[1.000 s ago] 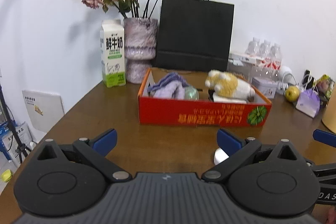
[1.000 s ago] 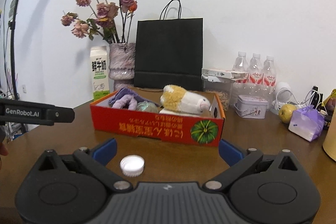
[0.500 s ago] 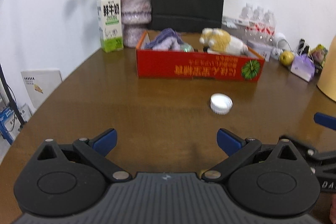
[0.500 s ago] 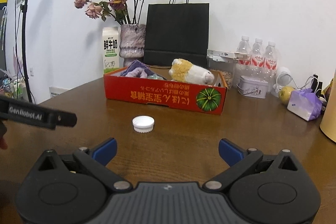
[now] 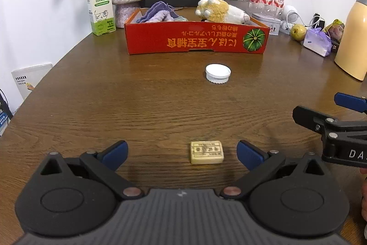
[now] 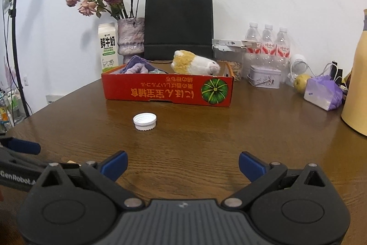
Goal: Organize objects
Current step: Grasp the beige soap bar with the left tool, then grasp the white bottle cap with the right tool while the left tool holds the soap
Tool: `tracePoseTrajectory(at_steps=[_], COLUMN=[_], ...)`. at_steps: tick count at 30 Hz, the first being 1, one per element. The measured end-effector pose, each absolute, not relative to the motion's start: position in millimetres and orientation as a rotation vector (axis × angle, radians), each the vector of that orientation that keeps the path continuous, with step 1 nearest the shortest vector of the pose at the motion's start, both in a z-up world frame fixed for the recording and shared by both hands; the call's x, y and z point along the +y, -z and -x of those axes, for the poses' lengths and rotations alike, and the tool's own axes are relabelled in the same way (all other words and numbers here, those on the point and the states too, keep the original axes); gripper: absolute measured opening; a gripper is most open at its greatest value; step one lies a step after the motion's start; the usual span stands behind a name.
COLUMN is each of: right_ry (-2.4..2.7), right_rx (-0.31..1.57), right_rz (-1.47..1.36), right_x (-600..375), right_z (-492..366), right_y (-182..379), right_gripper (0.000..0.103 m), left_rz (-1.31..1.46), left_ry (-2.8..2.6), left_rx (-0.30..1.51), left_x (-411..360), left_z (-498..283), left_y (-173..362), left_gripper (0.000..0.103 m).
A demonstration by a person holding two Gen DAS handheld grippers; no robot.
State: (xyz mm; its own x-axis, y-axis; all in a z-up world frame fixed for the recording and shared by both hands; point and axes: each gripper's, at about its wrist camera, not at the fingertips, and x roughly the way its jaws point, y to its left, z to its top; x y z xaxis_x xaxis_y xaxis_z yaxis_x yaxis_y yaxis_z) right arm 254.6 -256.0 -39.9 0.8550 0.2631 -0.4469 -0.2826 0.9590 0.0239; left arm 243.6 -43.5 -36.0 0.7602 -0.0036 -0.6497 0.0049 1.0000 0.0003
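Red box: a red cardboard box (image 5: pixel 197 40) is sitting on the table (image 5: pixel 142 107) well ahead of both sets of fingers; it is already holding a plush toy (image 5: pixel 221 12) and a purple cloth (image 5: pixel 156 14), so it is likely serving as the collecting place.
Small block: a cream stamped block (image 5: pixel 206 152) is lying flat on the table between the left gripper's (image 5: pixel 182 153) fingers, nearer the right one, touching neither.
White cap: a white bottle cap (image 6: pixel 145 121) is lying open side up, ahead of the right gripper (image 6: pixel 183 164) and left of its midline, between the fingers and the box.
Left fingers: spread wide, gripping nothing, pointing level at the box and seemingly framing the block for a pickup.
Right fingers: spread wide and empty, hovering low over bare table, just beside the left gripper.
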Motion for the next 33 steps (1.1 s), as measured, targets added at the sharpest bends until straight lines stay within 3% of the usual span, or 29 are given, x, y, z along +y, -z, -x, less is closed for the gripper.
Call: tracePoseTrajectory(at_steps=[4, 10, 11, 12, 14, 33], right_ry=[-0.29, -0.291, -0.292, -0.293, -0.294, -0.286], right_rx=[0.463, 0.462, 0.462, 0.461, 0.46, 0.474], right_rz=[0.043, 0.04, 0.041, 0.042, 0.043, 0.048], right_x=[-256.2, -256.5, -256.5, -256.7, -256.7, -255.5], right_z=[-253.2, -253.4, -253.4, -253.3, -253.0, -253.2], right_y=[40.3, 40.5, 40.5, 40.5, 40.7, 41.1], right_gripper=[0.103, 0.103, 0.103, 0.103, 0.103, 0.103], left_rz=[0.013, 0.011, 0.012, 0.01, 0.013, 0.008], left_ry=[0.006, 0.009, 0.014, 0.018, 0.035, 0.04], left_rx=[0.718, 0.722, 0.716, 0.708, 0.699, 0.64], left_x=[-47.2, -52.8, -53.3, -53.9, -54.1, -50.2], left_z=[-244.8, -244.7, -243.5, -242.2, -240.1, -239.1], left_y=[39.5, 42.7, 42.2, 41.6, 40.0, 32.1], left_gripper=[0.099, 0.077, 0.067, 0.046, 0.031, 0.031])
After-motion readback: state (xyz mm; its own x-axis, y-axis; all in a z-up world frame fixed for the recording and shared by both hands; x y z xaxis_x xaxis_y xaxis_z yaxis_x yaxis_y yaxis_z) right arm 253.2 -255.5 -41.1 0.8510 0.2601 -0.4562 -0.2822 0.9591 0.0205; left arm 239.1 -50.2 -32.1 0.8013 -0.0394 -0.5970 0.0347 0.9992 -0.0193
